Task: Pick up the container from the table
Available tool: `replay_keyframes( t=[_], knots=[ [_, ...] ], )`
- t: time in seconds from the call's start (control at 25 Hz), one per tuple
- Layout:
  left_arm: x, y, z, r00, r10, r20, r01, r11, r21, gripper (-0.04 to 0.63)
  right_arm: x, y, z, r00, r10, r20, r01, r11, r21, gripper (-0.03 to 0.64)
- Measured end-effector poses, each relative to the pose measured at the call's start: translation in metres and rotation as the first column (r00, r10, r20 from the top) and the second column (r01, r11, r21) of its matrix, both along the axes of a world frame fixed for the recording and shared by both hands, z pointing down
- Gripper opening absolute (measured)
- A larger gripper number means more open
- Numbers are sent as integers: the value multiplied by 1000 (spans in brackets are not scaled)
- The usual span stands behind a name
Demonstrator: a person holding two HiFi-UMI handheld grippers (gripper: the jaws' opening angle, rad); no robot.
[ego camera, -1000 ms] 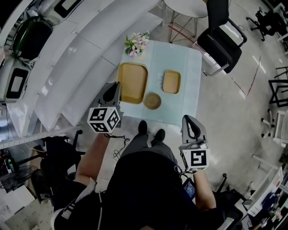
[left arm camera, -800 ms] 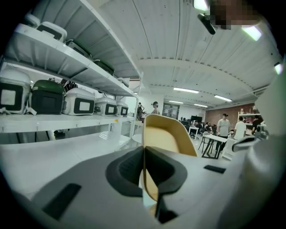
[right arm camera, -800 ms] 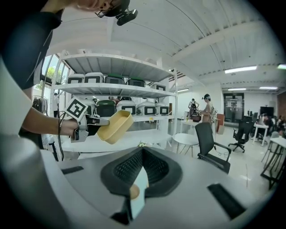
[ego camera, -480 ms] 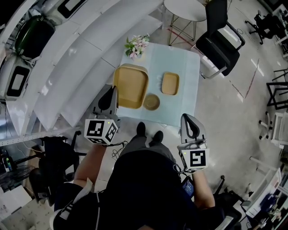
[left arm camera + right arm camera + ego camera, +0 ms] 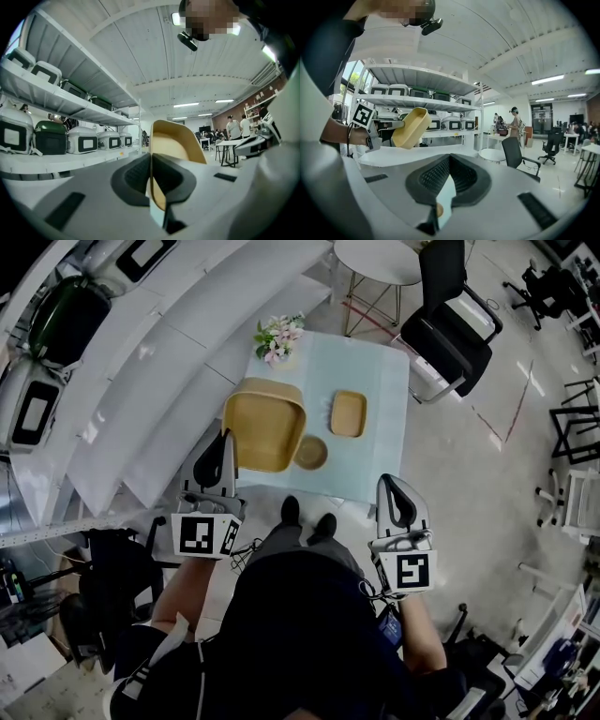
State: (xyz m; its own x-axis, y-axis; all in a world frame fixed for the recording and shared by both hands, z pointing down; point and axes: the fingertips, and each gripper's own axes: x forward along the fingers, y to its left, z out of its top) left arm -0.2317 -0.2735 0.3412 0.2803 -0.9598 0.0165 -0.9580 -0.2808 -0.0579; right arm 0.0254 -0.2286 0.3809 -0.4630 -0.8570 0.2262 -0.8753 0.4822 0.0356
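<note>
The large tan container [image 5: 264,425] hangs tilted above the light blue table [image 5: 375,460], off its left near side. My left gripper [image 5: 225,442] is shut on the container's near rim. In the left gripper view the thin tan wall [image 5: 176,145] sits pinched between the dark pads [image 5: 133,176]. The right gripper view shows the container [image 5: 411,127] in the air at the left. My right gripper [image 5: 393,484] hovers off the table's near right edge; its jaws [image 5: 449,159] are shut with nothing between them.
A small tan tray [image 5: 348,413] and a round tan bowl [image 5: 310,452] lie on the table, with a flower bunch [image 5: 279,334] at the far left corner. White shelving [image 5: 141,381] runs along the left. A black chair [image 5: 450,324] and a round table [image 5: 380,257] stand beyond.
My left gripper has risen with the container, which has come up off the table and tilted. The right gripper has lifted slightly.
</note>
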Motion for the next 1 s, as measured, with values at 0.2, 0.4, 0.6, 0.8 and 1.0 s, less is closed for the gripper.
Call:
replay_keyframes(
  t=[0.2, 0.4, 0.6, 0.8, 1.0],
  knots=[
    [5, 12, -17, 1000, -3, 29, 1, 997, 75, 8, 6, 4, -5, 1000, 14, -7, -13, 1000, 16, -2],
    [12, 23, -27, 998, -1, 60, -7, 991, 137, 8, 11, 7, -13, 999, 39, 21, -39, 999, 27, -2],
    [19, 29, -30, 997, -1, 76, -13, 985, 173, 8, 17, 9, -20, 998, 64, 30, -65, 997, 39, -2],
    [25, 36, -31, 996, 16, 86, -34, 978, 208, 8, 29, 15, -24, 995, 96, 17, -96, 994, 55, -2],
    [28, 43, -27, 997, 25, 68, -37, 982, 183, 9, 36, 21, -29, 991, 130, 35, -132, 991, 38, -2]
  ],
)
